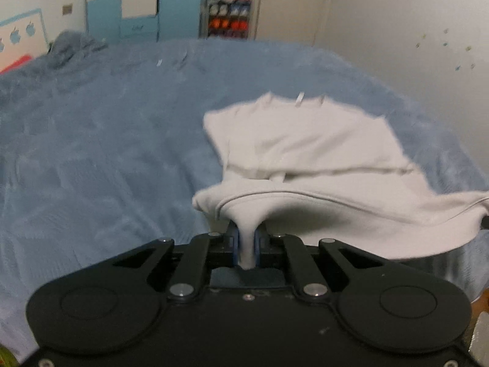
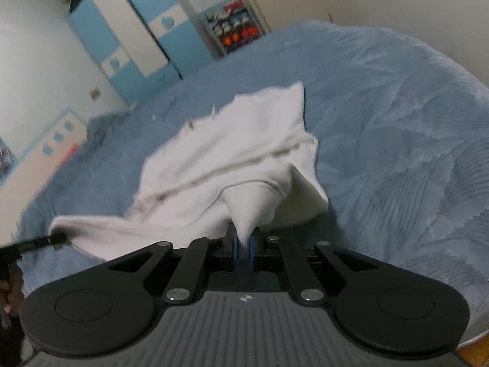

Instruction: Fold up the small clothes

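- White cloth, a small garment point(image 1: 308, 150), lies partly on the blue bed cover point(image 1: 107, 140), its far part resting there, its near edge lifted.
- Left gripper point(image 1: 247, 240) pinches one near corner; right gripper point(image 2: 243, 243) pinches the other (both pressed together on fabric).
- One fold layer seems already laid over; I judge the fold mid-way, with carrying the near edge forward, laying it flat and releasing left to do.
- Garment stretches between both grippers, directly ahead of each.
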Tool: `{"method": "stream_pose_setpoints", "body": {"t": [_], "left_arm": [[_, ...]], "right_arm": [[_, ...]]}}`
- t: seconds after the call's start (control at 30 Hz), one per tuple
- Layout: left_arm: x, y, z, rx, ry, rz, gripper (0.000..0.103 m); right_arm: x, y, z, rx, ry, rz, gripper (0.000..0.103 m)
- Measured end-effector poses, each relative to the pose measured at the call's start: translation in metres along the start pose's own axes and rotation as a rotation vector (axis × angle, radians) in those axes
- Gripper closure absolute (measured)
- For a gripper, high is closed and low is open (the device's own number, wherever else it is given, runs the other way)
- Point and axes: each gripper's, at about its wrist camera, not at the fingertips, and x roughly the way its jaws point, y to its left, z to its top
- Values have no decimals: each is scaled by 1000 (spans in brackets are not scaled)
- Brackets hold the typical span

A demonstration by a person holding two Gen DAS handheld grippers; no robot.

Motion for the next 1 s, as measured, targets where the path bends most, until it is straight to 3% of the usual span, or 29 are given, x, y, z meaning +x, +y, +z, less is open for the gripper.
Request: {"method": "stream_pose_setpoints", "body": {"t": [0.1,0.23,0.3,0.47,0.63,0.67,0.73,0.77,0.83,0.87,0.93,1.0], "left_arm": [[8,-11,30,63,-42,-7,95],[55,-20,75,136,-25,-23,96],[77,-22,95,152,-59,-34,96],[150,-3,150,68,-66,6,96],[227,19,184,43,-61,64,94],[241,21,187,47,-76,88,88],[265,26,189,56,-100,172,70],[270,30,190,55,-110,210,56],[269,42,185,20,-101,249,56],[264,48,179,-1,-87,208,54],[251,58,162,-30,-44,122,52],[240,60,140,-43,14,68,48]], "right_arm": [[13,0,31,37,-52,14,96],[53,2,76,22,-95,11,96],[80,0,100,15,-115,6,96],[162,-11,161,47,-138,31,96],[248,-26,196,104,-135,13,95],[261,-29,200,109,-140,6,92],[278,-36,205,116,-179,-20,65],[280,-40,207,122,-191,-69,58],[270,-44,201,94,-232,-133,54],[263,-45,195,72,-252,-151,52],[251,-49,181,14,-250,-189,33],[242,-50,164,-35,-216,-233,28]]}}
